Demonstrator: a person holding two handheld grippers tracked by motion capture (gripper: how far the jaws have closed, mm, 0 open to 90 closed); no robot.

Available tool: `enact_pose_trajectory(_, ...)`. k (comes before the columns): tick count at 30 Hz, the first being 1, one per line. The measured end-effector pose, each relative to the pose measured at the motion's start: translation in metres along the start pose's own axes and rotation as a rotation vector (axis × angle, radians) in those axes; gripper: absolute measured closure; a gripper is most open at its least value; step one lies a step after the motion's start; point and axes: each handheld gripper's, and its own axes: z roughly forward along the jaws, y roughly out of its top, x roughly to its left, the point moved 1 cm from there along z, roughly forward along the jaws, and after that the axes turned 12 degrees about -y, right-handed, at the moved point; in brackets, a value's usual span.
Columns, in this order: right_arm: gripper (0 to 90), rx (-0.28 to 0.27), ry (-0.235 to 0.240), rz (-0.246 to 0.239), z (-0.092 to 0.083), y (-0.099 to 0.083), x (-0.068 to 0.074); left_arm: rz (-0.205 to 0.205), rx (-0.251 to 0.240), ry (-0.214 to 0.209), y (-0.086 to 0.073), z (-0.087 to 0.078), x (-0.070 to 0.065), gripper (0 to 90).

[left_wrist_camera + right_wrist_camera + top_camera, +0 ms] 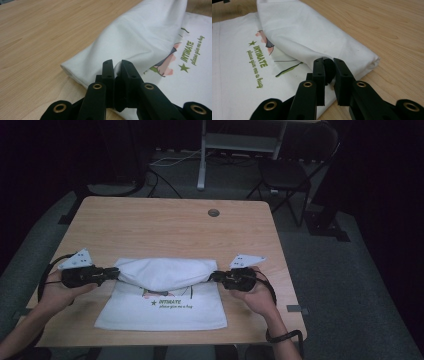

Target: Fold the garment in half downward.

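A white T-shirt (165,292) lies on the near half of a light wooden table (170,225), its printed front facing up. The far part of the garment is folded back toward the person in a soft, rounded roll that hangs over the print, so that a green star and the word "INTIMATE", with a line of green script below, show just under the fold. Part of a pink and dark drawing peeks out from beneath the rolled cloth; what it depicts is hard to make out.

At each end of the roll a gripper has hold of the fabric. The left gripper (111,274) pinches the left end: in the left gripper view its black jaws stand almost together with a ridge of white cloth caught between them (117,65). The right gripper (216,277) grips the right end in the same manner, and in the right gripper view its jaws stand close together at the edge of the fold (329,65), though the dark gap there makes the pinched cloth less plain to see. Both tools lie low over the tabletop and point inward at one another, with the roll stretched between them.

The person's left hand (62,287) and right hand (257,292) cradle the tools from below, forearms entering from the near edge.

A round grommet (213,213) sits in the far part of the table, and a dark chair (285,172) stands beyond it on the grey floor.
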Motion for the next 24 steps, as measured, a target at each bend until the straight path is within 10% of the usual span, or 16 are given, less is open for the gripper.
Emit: enact_pose_trajectory(24,80.8,-0.012,0.015,-0.011,-0.009,-0.004,0.01,0.023,0.0,-0.01,-0.006,-0.008,-0.018,81.8)
